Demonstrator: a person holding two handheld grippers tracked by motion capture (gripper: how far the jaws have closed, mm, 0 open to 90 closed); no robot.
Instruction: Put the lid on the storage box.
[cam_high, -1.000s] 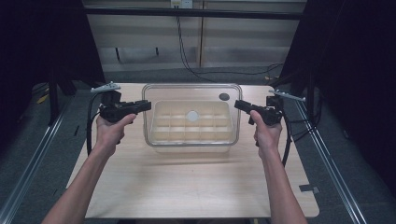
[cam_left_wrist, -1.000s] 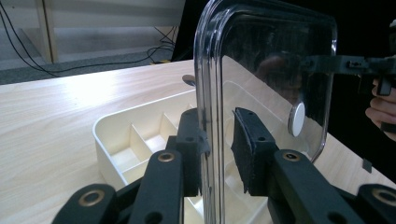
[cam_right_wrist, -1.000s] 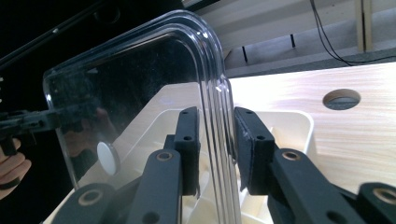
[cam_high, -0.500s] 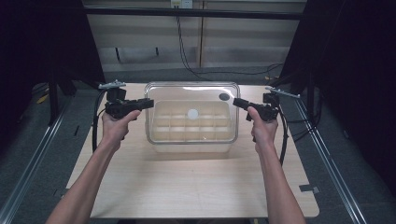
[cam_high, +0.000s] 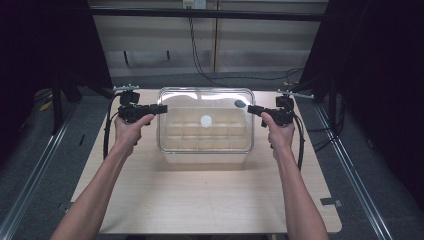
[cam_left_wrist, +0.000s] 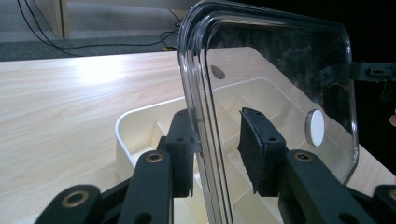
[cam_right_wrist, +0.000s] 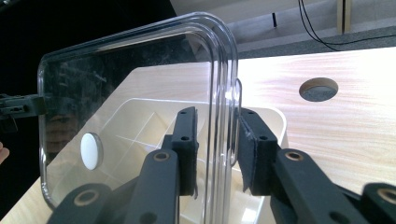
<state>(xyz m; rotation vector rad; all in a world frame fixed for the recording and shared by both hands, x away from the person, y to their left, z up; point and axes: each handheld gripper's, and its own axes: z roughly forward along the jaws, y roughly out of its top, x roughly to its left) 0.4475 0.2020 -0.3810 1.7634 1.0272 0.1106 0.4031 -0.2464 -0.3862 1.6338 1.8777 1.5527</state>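
A clear plastic lid (cam_high: 210, 97) with a white round knob (cam_high: 206, 120) hangs over a cream divided tray (cam_high: 167, 135) on the wooden table. My left gripper (cam_high: 162, 107) is shut on the lid's left edge and my right gripper (cam_high: 250, 108) is shut on its right edge. In the left gripper view the lid (cam_left_wrist: 280, 74) stands almost on edge between the left gripper's (cam_left_wrist: 217, 135) pads, with the tray (cam_left_wrist: 135, 126) below. The right gripper view shows the right gripper (cam_right_wrist: 215, 130) straddling the lid's (cam_right_wrist: 140, 70) rim above the tray (cam_right_wrist: 271, 116).
The tray sits at the back middle of the light wooden table (cam_high: 200, 200). A round hole (cam_right_wrist: 319, 88) in the tabletop lies right of the tray. Black frame posts stand at both sides, metal rails run along the floor, and cables trail from each gripper.
Both hands have shifted a little away from me with the lid between them. The lid's tilt has changed slightly over the tray.
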